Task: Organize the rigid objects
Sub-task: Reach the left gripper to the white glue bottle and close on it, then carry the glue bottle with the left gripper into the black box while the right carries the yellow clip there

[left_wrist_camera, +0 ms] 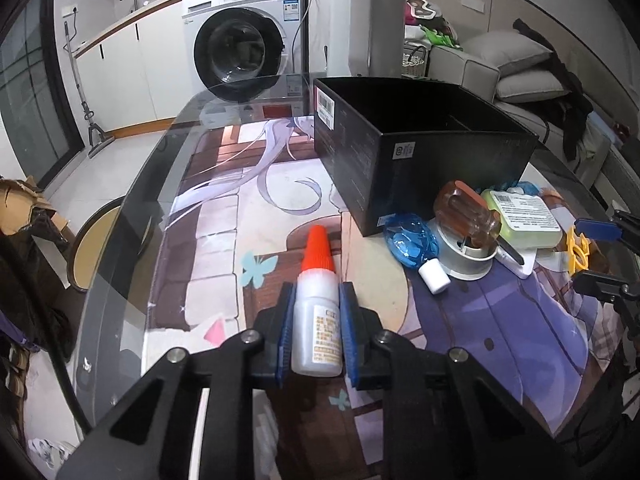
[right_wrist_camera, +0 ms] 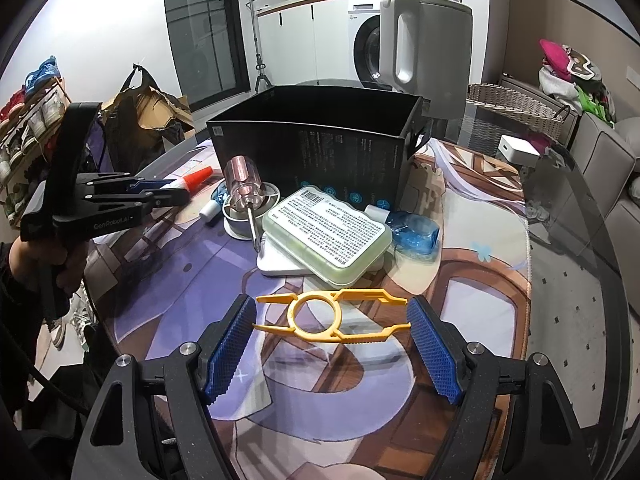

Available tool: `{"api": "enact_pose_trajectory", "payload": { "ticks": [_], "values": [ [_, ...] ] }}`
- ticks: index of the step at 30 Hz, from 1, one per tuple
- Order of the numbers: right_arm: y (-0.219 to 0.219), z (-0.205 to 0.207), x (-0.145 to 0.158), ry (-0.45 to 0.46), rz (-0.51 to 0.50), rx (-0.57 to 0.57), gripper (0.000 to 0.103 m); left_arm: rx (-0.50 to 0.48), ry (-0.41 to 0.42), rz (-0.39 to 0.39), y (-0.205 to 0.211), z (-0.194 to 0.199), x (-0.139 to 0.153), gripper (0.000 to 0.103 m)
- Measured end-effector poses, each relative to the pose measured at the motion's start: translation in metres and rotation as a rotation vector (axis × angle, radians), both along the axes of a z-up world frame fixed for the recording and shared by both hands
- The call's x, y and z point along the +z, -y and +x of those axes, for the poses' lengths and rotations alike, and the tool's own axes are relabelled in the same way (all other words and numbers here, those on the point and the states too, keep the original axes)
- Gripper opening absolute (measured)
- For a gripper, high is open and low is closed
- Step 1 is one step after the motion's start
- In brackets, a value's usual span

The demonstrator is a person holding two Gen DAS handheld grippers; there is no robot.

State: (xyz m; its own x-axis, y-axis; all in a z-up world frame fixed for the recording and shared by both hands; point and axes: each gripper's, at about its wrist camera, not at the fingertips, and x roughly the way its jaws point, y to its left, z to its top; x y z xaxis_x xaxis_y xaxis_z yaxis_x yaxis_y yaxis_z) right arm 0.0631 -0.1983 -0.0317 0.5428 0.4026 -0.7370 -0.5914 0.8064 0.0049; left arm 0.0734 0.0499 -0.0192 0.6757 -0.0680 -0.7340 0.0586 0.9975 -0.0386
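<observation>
My left gripper point(left_wrist_camera: 317, 300) is shut on a small white glue bottle point(left_wrist_camera: 318, 320) with an orange cap, held above the mat; it also shows in the right wrist view point(right_wrist_camera: 196, 179). My right gripper point(right_wrist_camera: 332, 314) is open, its blue pads on either side of a yellow plastic tool point(right_wrist_camera: 332, 318) lying on the mat; that tool also shows at the right edge of the left wrist view point(left_wrist_camera: 578, 250). An open black box point(left_wrist_camera: 420, 148) stands behind; in the right wrist view point(right_wrist_camera: 316, 140) it is beyond the clutter.
Beside the box lie a screwdriver with an amber handle point(left_wrist_camera: 466, 210) on a white round holder point(left_wrist_camera: 466, 256), a green case point(right_wrist_camera: 328, 236) on a white slab, and blue bottles point(left_wrist_camera: 414, 240). A white kettle point(right_wrist_camera: 424, 44) stands behind the box. The glass table edge point(left_wrist_camera: 132, 208) is left.
</observation>
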Motion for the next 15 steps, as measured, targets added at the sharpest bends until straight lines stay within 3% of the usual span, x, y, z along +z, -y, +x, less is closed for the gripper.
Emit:
{"api": "enact_pose_trajectory", "payload": {
  "ticks": [15],
  "values": [
    [0.021, -0.004, 0.045, 0.102, 0.103, -0.038, 0.079, -0.025, 0.198, -0.113, 0.018, -0.037, 0.058, 0.019]
  ]
}}
